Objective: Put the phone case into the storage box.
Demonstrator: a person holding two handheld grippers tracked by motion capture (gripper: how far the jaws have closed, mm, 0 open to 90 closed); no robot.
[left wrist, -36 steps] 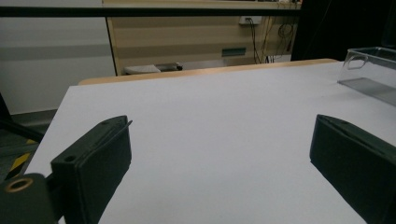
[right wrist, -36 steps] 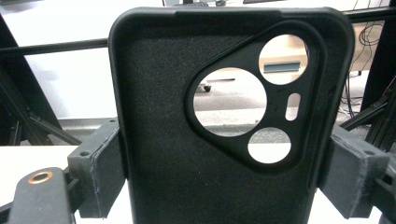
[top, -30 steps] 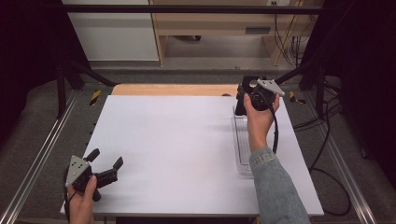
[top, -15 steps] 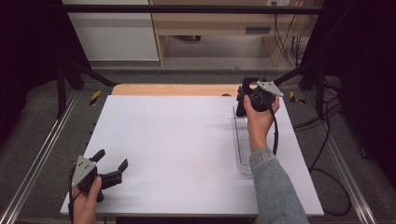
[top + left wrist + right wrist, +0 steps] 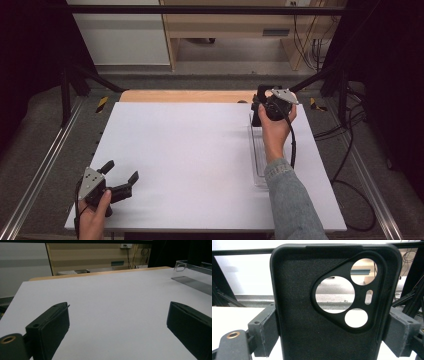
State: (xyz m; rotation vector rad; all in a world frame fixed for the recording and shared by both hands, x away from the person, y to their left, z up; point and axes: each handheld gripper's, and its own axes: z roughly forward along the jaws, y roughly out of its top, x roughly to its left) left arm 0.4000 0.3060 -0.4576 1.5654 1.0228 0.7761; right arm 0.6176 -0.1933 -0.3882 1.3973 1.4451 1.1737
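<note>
Phone case point(image 5: 332, 310), black with a camera cutout, is held upright between the jaws of the right gripper point(image 5: 264, 107), clamped by its two long edges, inner face toward the gripper camera. In the high view it is seen at the far right of the white table point(image 5: 200, 160), raised over the far end of the clear tray point(image 5: 259, 155), which runs near-to-far along the right side. Compared with a second ago, the right hand point(image 5: 276, 130) is barely changed: case and gripper are kept at the same spot above the tray's far end. The change is on the other side: the left gripper point(image 5: 120, 180) has been moved from the near-left corner slightly rightward and inward onto the table, jaws spread wide, nothing between them. In the left gripper view only bare table lies between its jaws, with the tray seen far right. Judged from this, the case is already lifted and secured, and the left gripper is being brought toward a supporting role; it is well apart from the case for now.
</note>
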